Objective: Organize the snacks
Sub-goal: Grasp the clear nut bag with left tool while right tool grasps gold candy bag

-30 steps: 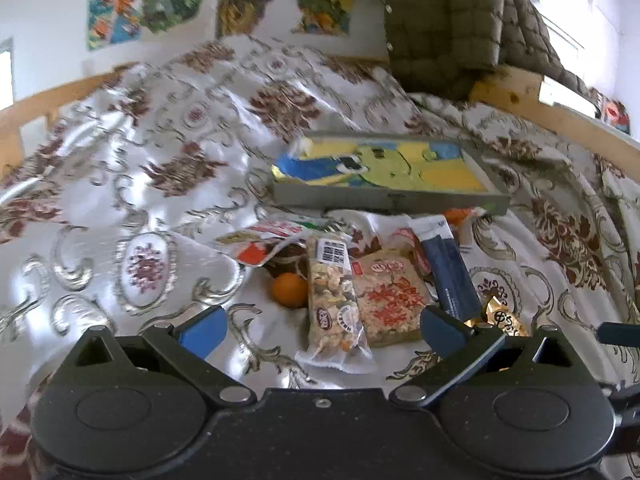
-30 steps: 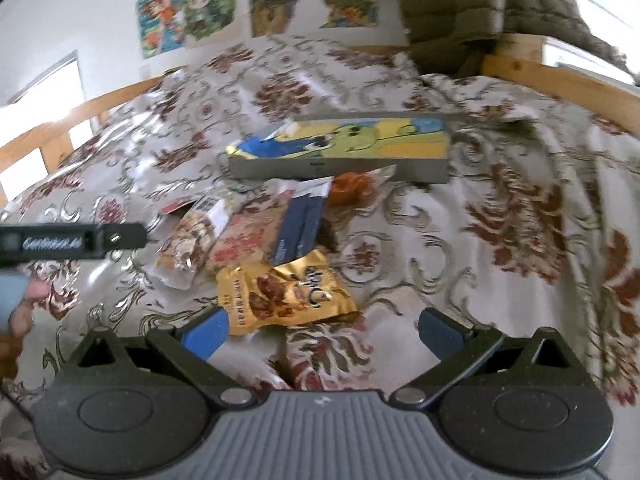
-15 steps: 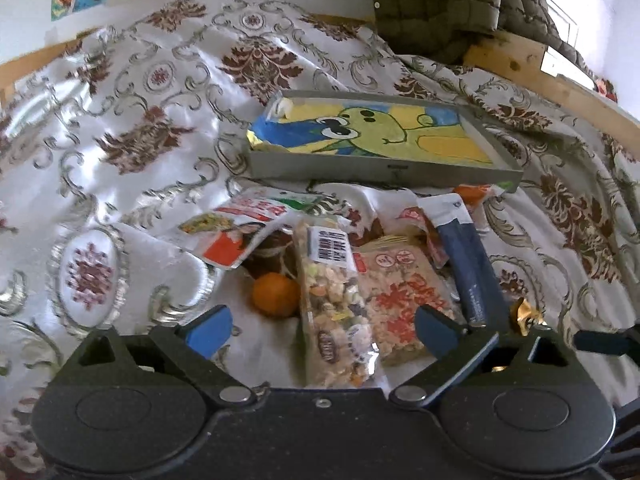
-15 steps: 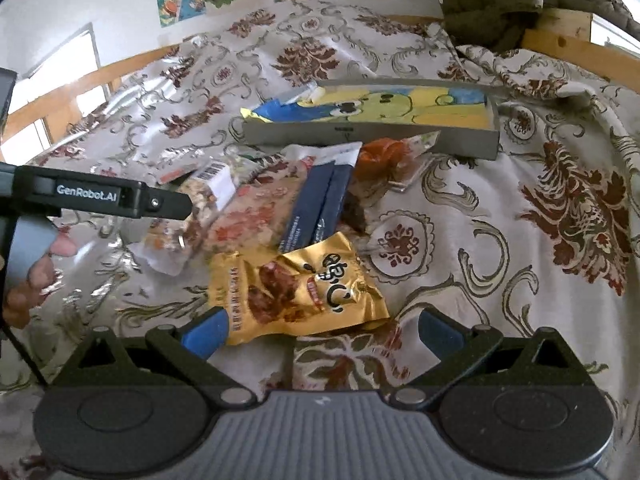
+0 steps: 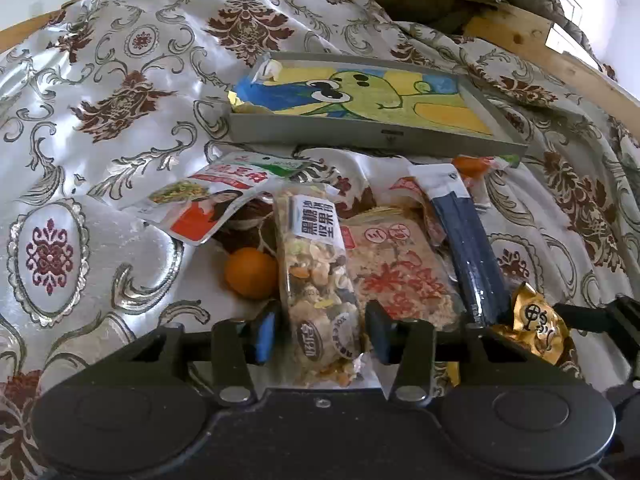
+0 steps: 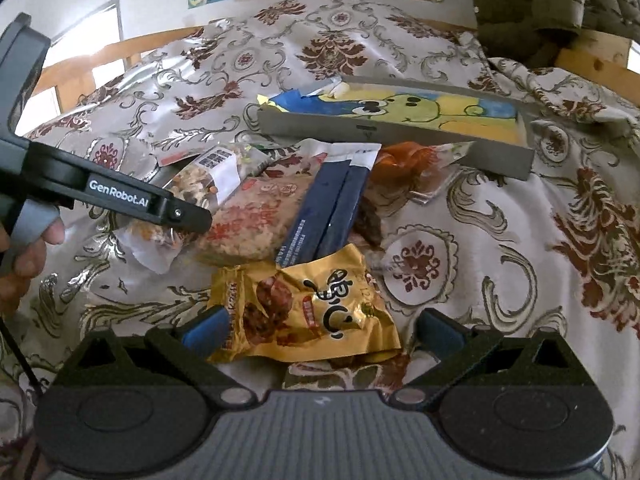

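Observation:
A clear bag of nut mix (image 5: 316, 264) lies lengthwise between the jaws of my left gripper (image 5: 320, 336). The jaws are closing on it, and the blue pads stand just beside its edges. To its right lie a rice cracker pack (image 5: 400, 276) and dark blue sachets (image 5: 468, 248); a small orange (image 5: 250, 272) sits to its left. My right gripper (image 6: 322, 332) is open, low over a crinkled gold packet (image 6: 304, 304) that lies between its fingers. The grey tray (image 5: 360, 134) with a cartoon lining sits behind the pile.
A white and red packet (image 5: 208, 196) and an orange packet (image 6: 408, 160) lie near the tray. The left gripper's finger (image 6: 176, 214) and a hand (image 6: 24, 256) fill the right view's left side. An olive quilted jacket (image 6: 528, 0) hangs over the wooden bed frame (image 5: 532, 40).
Both grippers have come down and forward toward the snack pile. The left jaws have narrowed around the nut mix bag. The right jaws stay wide, now over the gold packet.

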A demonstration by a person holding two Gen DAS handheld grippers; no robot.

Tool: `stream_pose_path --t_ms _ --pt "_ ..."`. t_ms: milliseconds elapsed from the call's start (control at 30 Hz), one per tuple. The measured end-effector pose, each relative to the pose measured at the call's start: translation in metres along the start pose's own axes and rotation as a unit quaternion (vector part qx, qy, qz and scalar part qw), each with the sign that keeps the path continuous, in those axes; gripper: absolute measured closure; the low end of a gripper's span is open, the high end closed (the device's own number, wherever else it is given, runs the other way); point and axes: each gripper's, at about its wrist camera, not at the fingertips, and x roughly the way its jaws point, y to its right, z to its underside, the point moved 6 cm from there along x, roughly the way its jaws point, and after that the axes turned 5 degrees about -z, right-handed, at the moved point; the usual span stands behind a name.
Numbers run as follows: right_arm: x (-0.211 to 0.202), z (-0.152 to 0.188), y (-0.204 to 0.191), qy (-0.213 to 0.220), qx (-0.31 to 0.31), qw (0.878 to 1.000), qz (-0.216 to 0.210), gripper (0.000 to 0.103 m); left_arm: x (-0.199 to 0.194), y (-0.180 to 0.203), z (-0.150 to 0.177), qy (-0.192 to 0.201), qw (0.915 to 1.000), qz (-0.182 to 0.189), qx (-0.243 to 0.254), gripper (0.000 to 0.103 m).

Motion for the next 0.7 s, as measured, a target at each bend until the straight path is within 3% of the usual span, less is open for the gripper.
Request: stream_pose_path --t_ms 233,467,700 --pt "0.003 -0.001 0.007 0.007 0.015 1.000 -0.012 0.005 -0.001 -0.001 0.002 0.002 0.9998 0.002 -0.017 0.060" --pt "-0.003 -0.007 0.009 0.015 0.015 1.000 -0.006 0.029 -0.006 -0.003 0.007 -0.006 0.9993 0.005 -0.036 0.062" --pt "-0.007 -0.010 0.008 0.019 0.010 1.000 -0.002 0.043 -0.018 -0.001 0.019 0.000 0.9993 -0.005 -0.036 0.064"
